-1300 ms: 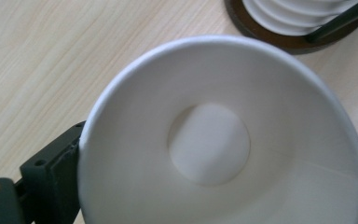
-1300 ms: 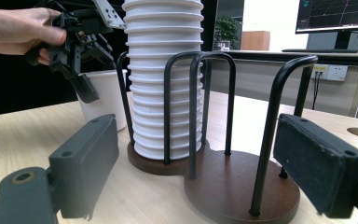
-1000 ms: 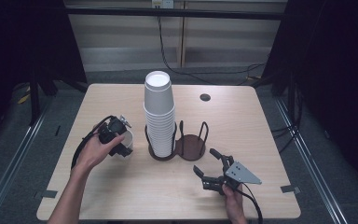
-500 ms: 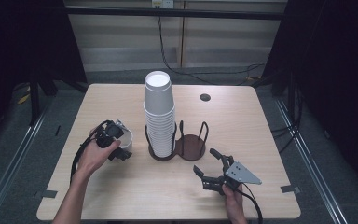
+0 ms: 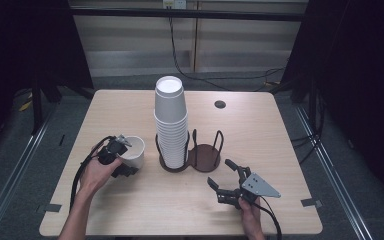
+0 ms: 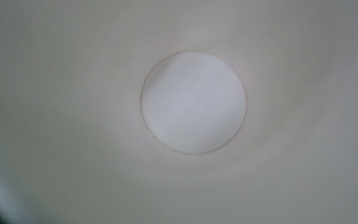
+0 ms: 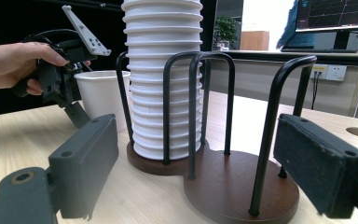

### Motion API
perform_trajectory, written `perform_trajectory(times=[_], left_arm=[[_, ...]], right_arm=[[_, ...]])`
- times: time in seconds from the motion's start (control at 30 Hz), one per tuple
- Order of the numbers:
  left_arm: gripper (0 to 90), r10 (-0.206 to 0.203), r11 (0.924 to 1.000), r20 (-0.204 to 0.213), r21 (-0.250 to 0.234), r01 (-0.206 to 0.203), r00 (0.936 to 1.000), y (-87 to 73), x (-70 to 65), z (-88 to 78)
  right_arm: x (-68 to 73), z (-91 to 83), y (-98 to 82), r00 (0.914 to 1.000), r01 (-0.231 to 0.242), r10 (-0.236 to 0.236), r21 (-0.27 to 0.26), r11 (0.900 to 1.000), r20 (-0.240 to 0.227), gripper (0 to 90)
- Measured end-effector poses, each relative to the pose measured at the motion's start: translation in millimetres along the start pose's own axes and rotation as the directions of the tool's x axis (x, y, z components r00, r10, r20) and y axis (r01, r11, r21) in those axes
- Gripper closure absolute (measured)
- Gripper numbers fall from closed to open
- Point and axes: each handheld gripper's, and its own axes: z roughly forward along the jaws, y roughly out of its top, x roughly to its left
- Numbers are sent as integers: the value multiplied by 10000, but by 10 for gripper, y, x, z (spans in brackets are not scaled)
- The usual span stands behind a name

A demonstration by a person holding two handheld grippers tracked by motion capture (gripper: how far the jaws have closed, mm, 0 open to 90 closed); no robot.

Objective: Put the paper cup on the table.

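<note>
A single white paper cup (image 5: 134, 152) stands mouth up to the left of the stack, low over the table. My left gripper (image 5: 126, 162) is at its rim, and its jaws have just closed on the cup's wall. The left gripper view looks straight down into the cup (image 6: 193, 102). In the right gripper view, one black jaw of the left gripper (image 7: 77, 112) runs down outside the cup (image 7: 100, 95). A tall stack of white cups (image 5: 171, 125) fills one bay of a wire holder (image 5: 205, 156). My right gripper (image 5: 220, 172) rests open on the table, facing the holder (image 7: 242, 186).
The holder's second bay is bare. A dark round hole (image 5: 220, 104) lies in the table's far right part. Cables hang behind the table's far edge. Each gripper's cable trails toward the near edge.
The left hand has come down and a little toward the near edge with the cup, which now sits upright with its white mouth showing. The right gripper has kept still.
</note>
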Motion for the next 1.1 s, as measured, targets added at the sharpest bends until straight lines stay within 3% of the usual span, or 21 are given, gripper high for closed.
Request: perform_trajectory(times=[0.2, 0.33, 0.47, 0.53, 0.67, 0.73, 0.8, 0.87, 0.97, 1.03, 1.07, 1.1], left_arm=[[166, -249, 9989, -108, -412, 244, 9996, -92, 30, -135], [169, -220, 9983, -440, -553, 195, 9988, -133, 28, -264], [165, -415, 9923, -623, -1191, 338, 9972, -189, 42, -394], [164, -504, 9856, -470, -1640, 421, 9976, -216, 27, -468], [161, -847, 9684, -671, -2402, 663, 9941, -255, -12, -549], [162, -1015, 9595, -476, -2685, 851, 9937, -284, -29, -572], [161, -1240, 9466, -477, -3053, 1038, 9911, -315, -59, -593], [161, -1396, 9286, -367, -3518, 1179, 9895, -352, -85, -630], [162, -1458, 9036, -485, -4133, 1130, 9881, -392, -129, -675], [162, -1290, 9011, -531, -4232, 947, 9902, -409, -157, -684], [162, -1389, 8924, -510, -4394, 1027, 9890, -420, -178, -684], [162, -1380, 8788, -440, -4662, 1018, 9895, -437, -197, -685]], right_arm=[[-1, 0, 0, 10000, -1, 1, 0, 10000, 0, 132], [-1, 0, 0, 10000, -5, 5, 5, 10000, -5, 132], [-2, -1, 1, 10000, -5, 5, 11, 10000, 11, 132], [-2, -1, 1, 10000, -6, 6, 12, 10000, 12, 132], [-2, -1, 1, 10000, -12, 12, 13, 10000, 8, 132], [-1, -1, 1, 10000, -11, 11, 13, 10000, 13, 132], [-1, -1, 1, 10000, -12, 12, 13, 10000, 9, 132], [-2, -1, 1, 10000, -17, 17, 16, 10000, 11, 132], [-2, -1, 1, 10000, -13, 13, 15, 10000, 11, 132], [-2, -1, 1, 10000, -9, 9, 12, 10000, 10, 132], [-2, -1, 0, 10000, -10, 10, 11, 10000, 11, 132], [-1, -1, 1, 10000, -10, 10, 12, 10000, 12, 132]])
